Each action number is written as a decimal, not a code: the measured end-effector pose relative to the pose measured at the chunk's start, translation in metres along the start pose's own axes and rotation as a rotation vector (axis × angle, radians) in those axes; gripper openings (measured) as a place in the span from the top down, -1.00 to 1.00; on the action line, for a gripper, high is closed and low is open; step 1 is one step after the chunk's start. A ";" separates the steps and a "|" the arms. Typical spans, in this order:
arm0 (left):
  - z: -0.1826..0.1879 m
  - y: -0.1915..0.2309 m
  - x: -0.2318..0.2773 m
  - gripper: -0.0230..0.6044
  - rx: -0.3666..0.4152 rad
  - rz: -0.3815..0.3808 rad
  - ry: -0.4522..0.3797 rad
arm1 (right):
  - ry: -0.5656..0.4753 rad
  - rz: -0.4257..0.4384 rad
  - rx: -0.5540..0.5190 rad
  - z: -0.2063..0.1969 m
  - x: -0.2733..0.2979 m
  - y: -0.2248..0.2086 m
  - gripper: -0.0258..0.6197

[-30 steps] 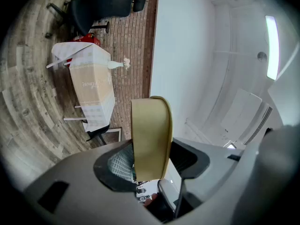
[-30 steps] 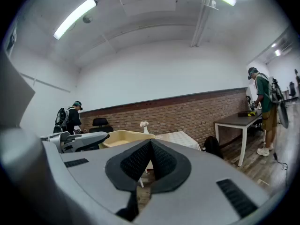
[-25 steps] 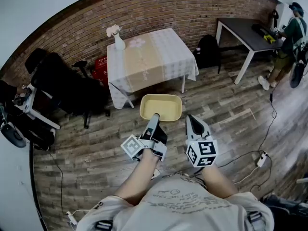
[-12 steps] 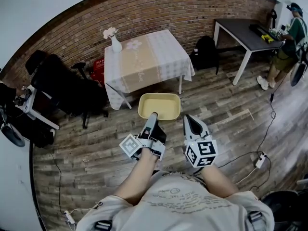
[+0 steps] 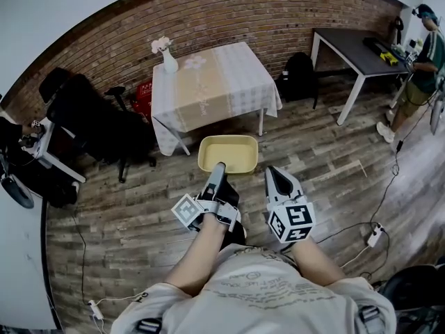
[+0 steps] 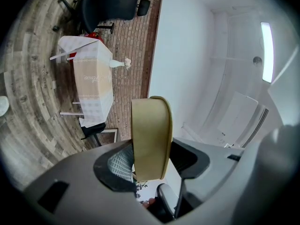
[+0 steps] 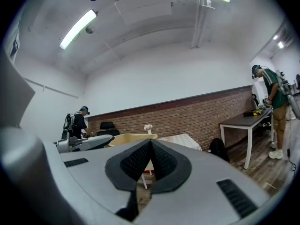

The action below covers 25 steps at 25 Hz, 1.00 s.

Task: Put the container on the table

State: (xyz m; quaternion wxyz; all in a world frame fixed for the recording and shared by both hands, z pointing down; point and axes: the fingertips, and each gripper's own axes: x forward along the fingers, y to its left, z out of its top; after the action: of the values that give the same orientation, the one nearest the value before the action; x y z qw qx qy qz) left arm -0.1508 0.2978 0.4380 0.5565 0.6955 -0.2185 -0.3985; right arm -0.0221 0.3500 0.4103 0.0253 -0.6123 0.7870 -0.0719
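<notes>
The yellow container (image 5: 228, 154) is not on the table yet. It is up in the air over the wood floor (image 5: 139, 221), in front of the person and just on the near side of the table (image 5: 215, 82). Its open side faces up, and it looks like there is nothing in it. The left gripper (image 5: 219, 168) holds it by the near edge. In the left gripper view, the two fingers are clamped on the wall of the container, one on each side. The right gripper (image 5: 273, 174) is just to the right of the left one, near the container but not touching it. In the right gripper view its fingers are pressed together with nothing between them. The table has a light checked cloth (image 5: 243, 96) that hangs down its sides. A white vase (image 5: 170, 61) with pale flowers stands on the far left corner of the table. A brick wall (image 5: 278, 12) is behind the table. A red thing (image 5: 144, 97) sits on the floor to the left of the table, and black chairs (image 5: 90, 117) stand farther left. A black bag (image 5: 300, 72) sits on the floor to the right of the table. Far to the right is a dark table with white legs (image 5: 351, 51), and a person (image 5: 424, 58) stands beside it.
</notes>
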 end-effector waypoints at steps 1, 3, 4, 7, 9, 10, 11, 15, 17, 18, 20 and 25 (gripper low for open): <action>0.000 0.001 0.000 0.18 -0.002 -0.002 -0.002 | -0.001 0.003 -0.001 -0.001 0.000 0.000 0.92; 0.001 0.006 0.001 0.18 -0.006 -0.007 -0.005 | -0.006 0.004 -0.003 -0.004 0.002 -0.003 0.92; 0.002 0.010 0.004 0.18 -0.008 -0.011 -0.006 | -0.008 0.004 -0.006 -0.004 0.005 -0.004 0.92; 0.010 0.021 0.019 0.18 -0.040 -0.013 -0.008 | -0.002 0.006 -0.009 -0.005 0.021 -0.010 0.92; 0.015 0.026 0.031 0.18 -0.058 -0.009 -0.009 | 0.010 0.011 0.005 -0.006 0.033 -0.015 0.92; 0.017 0.028 0.038 0.18 -0.060 -0.009 -0.008 | 0.014 0.011 0.010 -0.005 0.039 -0.020 0.92; 0.019 0.030 0.045 0.18 -0.058 -0.010 -0.006 | 0.015 0.010 0.011 -0.004 0.044 -0.024 0.92; 0.029 0.044 0.073 0.18 -0.064 -0.013 -0.004 | 0.015 -0.002 0.007 -0.001 0.069 -0.043 0.92; 0.036 0.054 0.087 0.18 -0.070 -0.006 -0.004 | 0.022 -0.006 0.007 -0.002 0.085 -0.052 0.92; 0.041 0.058 0.095 0.18 -0.071 -0.003 -0.004 | 0.025 -0.006 0.005 -0.003 0.093 -0.055 0.92; 0.049 0.068 0.108 0.18 -0.073 0.002 -0.005 | 0.030 -0.005 0.002 -0.006 0.110 -0.062 0.92; 0.067 0.096 0.148 0.18 -0.079 0.007 0.007 | 0.032 -0.019 0.000 -0.012 0.152 -0.087 0.92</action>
State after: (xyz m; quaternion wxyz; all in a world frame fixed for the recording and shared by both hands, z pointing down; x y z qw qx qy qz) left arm -0.1036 0.1194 0.4788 0.5856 0.6736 -0.2032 -0.4026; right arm 0.0218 0.1830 0.4422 0.0120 -0.6186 0.7814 -0.0820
